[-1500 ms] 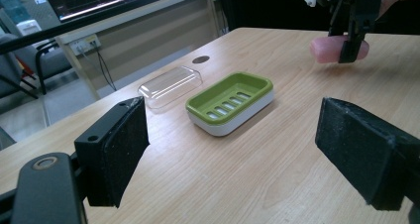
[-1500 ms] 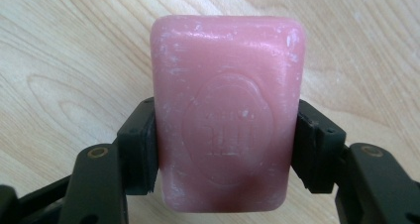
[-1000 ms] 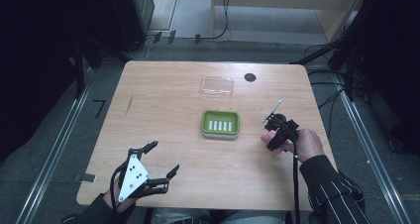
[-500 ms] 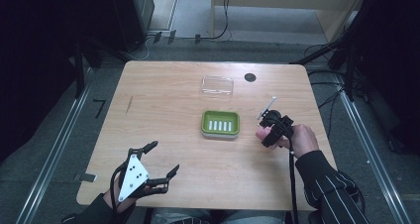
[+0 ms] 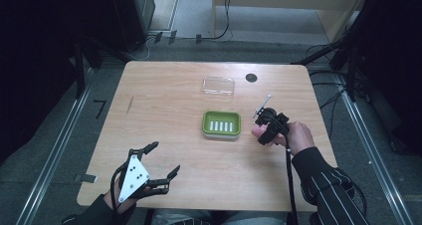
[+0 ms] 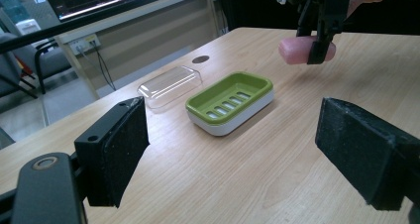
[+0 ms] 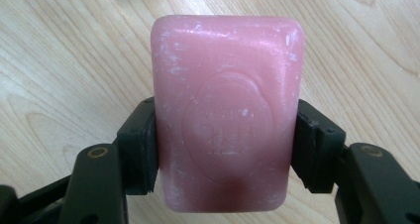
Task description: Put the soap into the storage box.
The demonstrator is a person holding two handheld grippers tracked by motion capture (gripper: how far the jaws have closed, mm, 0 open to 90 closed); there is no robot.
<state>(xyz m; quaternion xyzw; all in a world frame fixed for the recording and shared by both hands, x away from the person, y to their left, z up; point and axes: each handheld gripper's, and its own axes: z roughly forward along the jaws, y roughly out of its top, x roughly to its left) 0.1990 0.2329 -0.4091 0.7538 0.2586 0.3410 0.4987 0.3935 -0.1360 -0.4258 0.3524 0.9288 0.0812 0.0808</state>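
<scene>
The right gripper (image 7: pixel 225 149) has its two black pads clamped on the long sides of a pink soap (image 7: pixel 225 110), low on the bar, so most of it sticks out past the jaws. From the left gripper view the soap (image 6: pixel 305 49) hangs clear of the table (image 5: pixel 164 115), lying roughly level in that grip. Just to the left of it in the high view sits the green dish (image 5: pixel 222 124), slotted tray up and empty, its long side running across the table; the soap (image 5: pixel 258 131) is near the dish's right end but not yet over it, so the coming move looks like a short carry leftward and a lowering, with the bar turned to lie along the dish. The right hand (image 5: pixel 297 137) is plainly the nearer one. The left gripper (image 5: pixel 161 163) rests at the near left corner, well apart from the dish, jaws spread wide with nothing between them. Beyond the dish lies a clear lid (image 5: pixel 218 85), and past that a dark round spot (image 5: pixel 251 77) in the tabletop.
</scene>
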